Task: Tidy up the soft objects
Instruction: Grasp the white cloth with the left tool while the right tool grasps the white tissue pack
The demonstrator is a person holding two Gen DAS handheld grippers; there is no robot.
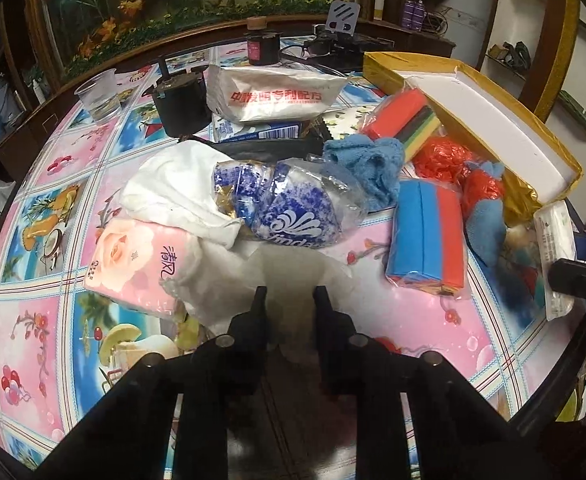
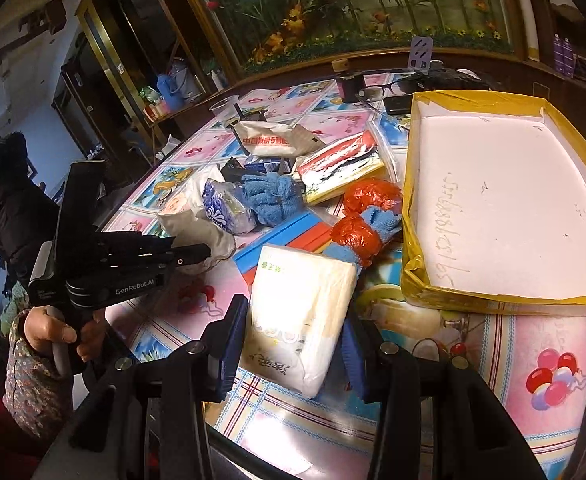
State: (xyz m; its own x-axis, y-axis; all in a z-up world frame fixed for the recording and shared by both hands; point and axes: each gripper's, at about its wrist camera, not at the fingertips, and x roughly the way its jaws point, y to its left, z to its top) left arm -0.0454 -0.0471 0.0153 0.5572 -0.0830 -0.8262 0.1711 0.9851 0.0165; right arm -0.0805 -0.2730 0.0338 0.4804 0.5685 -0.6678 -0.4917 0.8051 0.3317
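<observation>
My left gripper (image 1: 289, 292) is shut on a fold of white cloth (image 1: 293, 268) near the table's front. In the right wrist view its tip (image 2: 203, 252) sits on that cloth (image 2: 201, 232). My right gripper (image 2: 293, 314) is shut on a white tissue pack (image 2: 305, 280), with a blue pad on each side. Behind the cloth lie a pink tissue pack (image 1: 133, 264), a blue-and-white tissue packet (image 1: 289, 208), a blue towel (image 1: 369, 164), red plastic bundles (image 1: 445, 160) and a blue-and-red sponge pack (image 1: 425, 236). A yellow-taped box (image 2: 505, 200) with a white inside stands on the right.
A clear plastic cup (image 1: 99, 96), a black pot (image 1: 179, 104), a dark jar (image 1: 263, 46) and a white pouch with red letters (image 1: 273, 92) stand at the back. A person in a dark jacket (image 2: 5, 200) is beyond the table's left edge.
</observation>
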